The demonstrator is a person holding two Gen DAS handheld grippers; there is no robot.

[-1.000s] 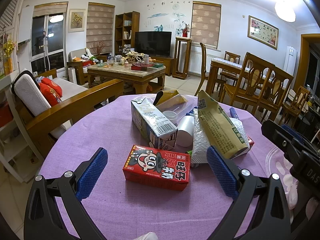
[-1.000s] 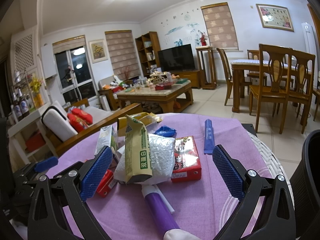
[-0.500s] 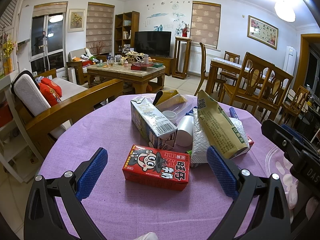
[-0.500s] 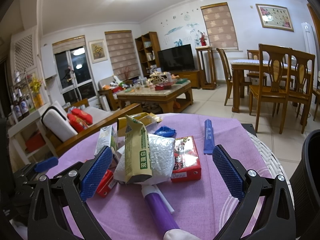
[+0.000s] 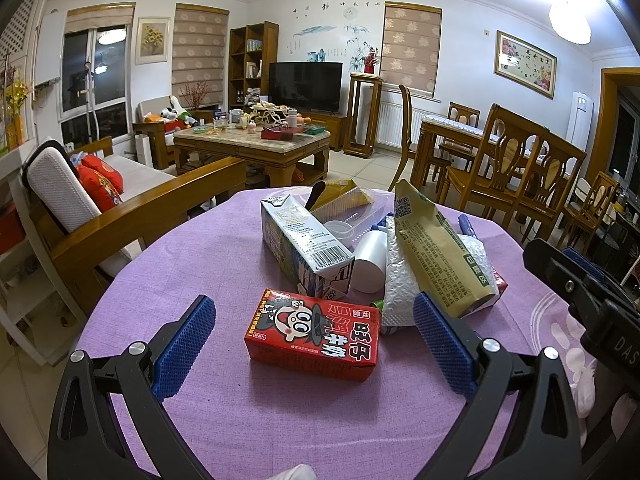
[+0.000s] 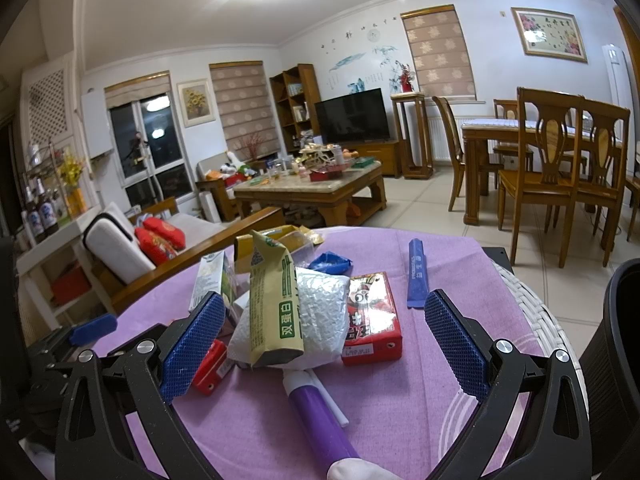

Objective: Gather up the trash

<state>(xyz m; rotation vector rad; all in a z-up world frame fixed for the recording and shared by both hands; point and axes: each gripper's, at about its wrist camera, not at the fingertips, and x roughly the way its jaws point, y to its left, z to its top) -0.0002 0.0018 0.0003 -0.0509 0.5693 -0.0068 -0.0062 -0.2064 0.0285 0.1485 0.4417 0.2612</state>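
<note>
A pile of trash lies on the round table with the purple cloth (image 5: 168, 264). In the left wrist view a red milk carton (image 5: 312, 334) lies between the open fingers of my left gripper (image 5: 314, 338). Behind it are a white and blue carton (image 5: 300, 246), a white cup (image 5: 370, 258), a silver pouch (image 5: 400, 284) and a tan paper bag (image 5: 432, 252). My right gripper (image 6: 320, 340) is open and empty above the tan bag (image 6: 274, 300), the silver pouch (image 6: 320, 304), a second red carton (image 6: 372, 320) and a purple tube (image 6: 320, 424).
A blue sachet (image 6: 416, 274) and a blue wrapper (image 6: 332, 262) lie further back on the cloth. A dark bin (image 6: 616, 360) stands at the right beside the table's wicker edge (image 6: 532, 312). A wooden sofa (image 5: 120, 220) is on the left, dining chairs (image 5: 500, 172) on the right.
</note>
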